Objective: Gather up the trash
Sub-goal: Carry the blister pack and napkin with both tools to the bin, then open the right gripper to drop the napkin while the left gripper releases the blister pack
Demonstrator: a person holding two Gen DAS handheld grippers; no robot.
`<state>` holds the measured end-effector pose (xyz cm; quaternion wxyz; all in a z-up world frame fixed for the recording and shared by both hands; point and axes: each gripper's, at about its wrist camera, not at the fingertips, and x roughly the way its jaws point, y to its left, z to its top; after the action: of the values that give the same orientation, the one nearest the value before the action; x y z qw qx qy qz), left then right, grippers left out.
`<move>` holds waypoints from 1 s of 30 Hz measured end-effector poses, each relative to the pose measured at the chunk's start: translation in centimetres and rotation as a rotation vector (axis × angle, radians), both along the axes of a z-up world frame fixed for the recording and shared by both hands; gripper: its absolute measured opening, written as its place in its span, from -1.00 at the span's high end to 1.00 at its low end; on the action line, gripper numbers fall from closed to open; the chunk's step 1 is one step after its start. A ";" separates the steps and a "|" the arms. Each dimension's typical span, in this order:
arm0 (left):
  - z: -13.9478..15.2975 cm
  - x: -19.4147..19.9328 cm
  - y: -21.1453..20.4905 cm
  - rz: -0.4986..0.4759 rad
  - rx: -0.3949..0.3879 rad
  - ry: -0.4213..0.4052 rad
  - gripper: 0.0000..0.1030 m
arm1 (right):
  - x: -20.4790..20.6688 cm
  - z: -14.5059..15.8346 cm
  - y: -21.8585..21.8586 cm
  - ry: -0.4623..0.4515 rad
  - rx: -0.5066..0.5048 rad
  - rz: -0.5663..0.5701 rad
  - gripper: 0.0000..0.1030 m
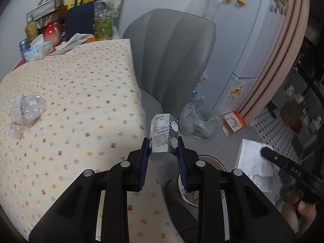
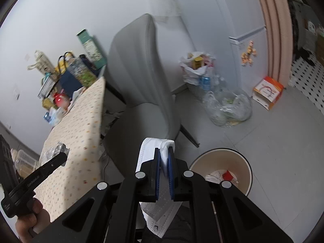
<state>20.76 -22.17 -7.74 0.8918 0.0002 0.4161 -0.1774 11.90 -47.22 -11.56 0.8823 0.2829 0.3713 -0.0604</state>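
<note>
Presently, item one: a silver blister pack (image 1: 164,135), clamped between the blue pads of the left claw (image 1: 163,147), held off the desk's edge and above the bin. Item two: a white face mask (image 2: 160,151), pinched in the right claw (image 2: 164,158), its ends hanging out above and below the pads; the same mask shows at the right of the left view (image 1: 253,162). Item three: a round cream bin (image 2: 239,162) on the floor, just right of the right claw, with white scraps and a red piece inside. Item four: a crumpled clear wrapper (image 1: 27,111) lying on the desk (image 1: 81,101), which wears a dotted cloth. Surroundings: grey chair (image 2: 141,81) beside the desk; clear bag of rubbish (image 2: 230,107) on the floor; orange-and-white box (image 2: 267,91) near the fridge (image 1: 253,40).
</note>
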 end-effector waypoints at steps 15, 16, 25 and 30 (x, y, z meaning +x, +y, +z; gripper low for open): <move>-2.6 -0.1 -7.0 -0.115 0.077 0.049 0.48 | -1.0 -7.6 -6.6 0.121 0.046 -0.160 0.08; -2.8 -0.1 -7.3 -0.121 0.082 0.052 0.48 | -1.1 -7.8 -6.7 0.122 0.045 -0.162 0.04; -4.1 0.0 -10.8 -0.172 0.115 0.075 0.48 | -3.1 -8.0 -8.9 0.109 0.041 -0.201 -0.19; -4.6 -0.3 -13.4 -0.215 0.132 0.082 0.48 | -4.7 -7.6 -10.1 0.096 0.033 -0.233 -0.32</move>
<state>20.47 -35.55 -12.31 0.8479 0.0965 0.4605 -0.2441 7.17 -57.34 -19.16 0.8457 0.3353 0.3787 -0.1699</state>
